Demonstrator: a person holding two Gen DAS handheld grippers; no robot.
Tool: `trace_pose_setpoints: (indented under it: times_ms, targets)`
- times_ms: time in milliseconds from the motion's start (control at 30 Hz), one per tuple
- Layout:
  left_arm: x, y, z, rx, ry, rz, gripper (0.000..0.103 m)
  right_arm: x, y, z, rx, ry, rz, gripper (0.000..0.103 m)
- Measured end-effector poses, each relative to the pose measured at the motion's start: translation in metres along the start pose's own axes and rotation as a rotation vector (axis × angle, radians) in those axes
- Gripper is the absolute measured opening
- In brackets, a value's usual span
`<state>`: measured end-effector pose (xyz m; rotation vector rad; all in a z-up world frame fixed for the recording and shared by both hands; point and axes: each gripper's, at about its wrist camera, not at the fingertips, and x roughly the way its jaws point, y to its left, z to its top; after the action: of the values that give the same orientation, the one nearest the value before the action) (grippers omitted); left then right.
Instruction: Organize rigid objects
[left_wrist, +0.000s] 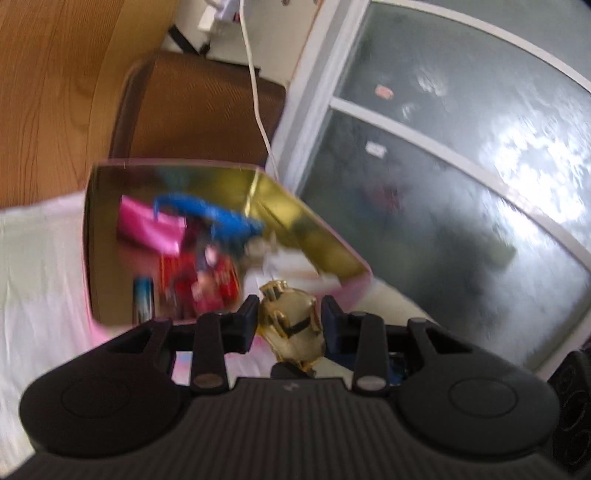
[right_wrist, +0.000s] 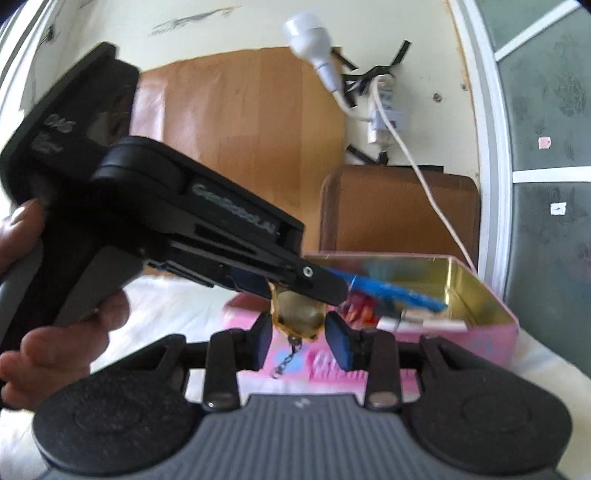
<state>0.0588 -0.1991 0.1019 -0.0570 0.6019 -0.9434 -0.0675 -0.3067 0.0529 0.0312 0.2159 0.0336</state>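
The left gripper (left_wrist: 290, 317) clamps a gold trinket (left_wrist: 291, 321) between its fingers, just in front of the open pink tin (left_wrist: 354, 254). The right gripper (right_wrist: 301, 339) sits spread just below the trinket (right_wrist: 297, 314), its pads either side, not touching.

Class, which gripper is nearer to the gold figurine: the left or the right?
Left. The left gripper is shut on the gold figurine, holding it near the pink tin. The right gripper is open just below the figurine, not gripping it.
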Motion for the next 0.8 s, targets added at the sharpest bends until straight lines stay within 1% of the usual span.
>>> trace_pose_setpoints:
  times_ms: [67,133,267,300,333,367,400,433,467,567,633,733,800]
  targets:
    - [0.010,0.003,0.013,-0.001,-0.007,0.023,0.038,0.021,-0.010,0.009,0.037,-0.006,0.018,0.033]
    - [0.022,0.006,0.024,0.002,-0.012,0.047,0.039,0.040,-0.016,0.012,0.053,0.006,0.021,0.033]
    - [0.032,0.011,0.033,0.025,-0.017,0.087,0.039,0.073,-0.026,0.009,0.071,0.038,0.020,0.034]
    - [0.037,0.013,0.033,0.027,-0.016,0.105,0.041,0.081,-0.027,0.008,0.078,0.046,0.020,0.034]
    - [0.042,0.016,0.033,0.022,-0.011,0.139,0.045,0.092,-0.032,0.005,0.095,0.046,0.018,0.035]
    - [0.045,0.019,0.033,0.009,-0.009,0.175,0.055,0.094,-0.033,0.000,0.113,0.033,0.007,0.038]
    - [0.046,0.022,0.031,-0.005,-0.011,0.207,0.057,0.098,-0.036,-0.006,0.126,0.030,-0.002,0.042]
    - [0.046,0.026,0.028,-0.012,-0.015,0.222,0.058,0.100,-0.037,-0.007,0.117,0.030,-0.008,0.043]
    - [0.045,0.029,0.025,-0.016,-0.017,0.231,0.058,0.097,-0.037,-0.007,0.125,0.017,-0.008,0.046]
    - [0.040,0.036,0.016,-0.038,-0.025,0.279,0.061,0.092,-0.042,-0.010,0.146,-0.008,0.022,0.051]
    - [0.032,0.039,0.012,-0.060,-0.042,0.282,0.068,0.090,-0.043,-0.010,0.149,-0.012,0.028,0.054]
    - [0.013,0.036,0.006,-0.067,-0.081,0.293,0.073,0.084,-0.039,-0.011,0.128,-0.034,0.024,0.055]
    - [-0.001,0.031,0.002,-0.052,-0.105,0.304,0.075,0.081,-0.037,-0.008,0.117,-0.056,0.020,0.059]
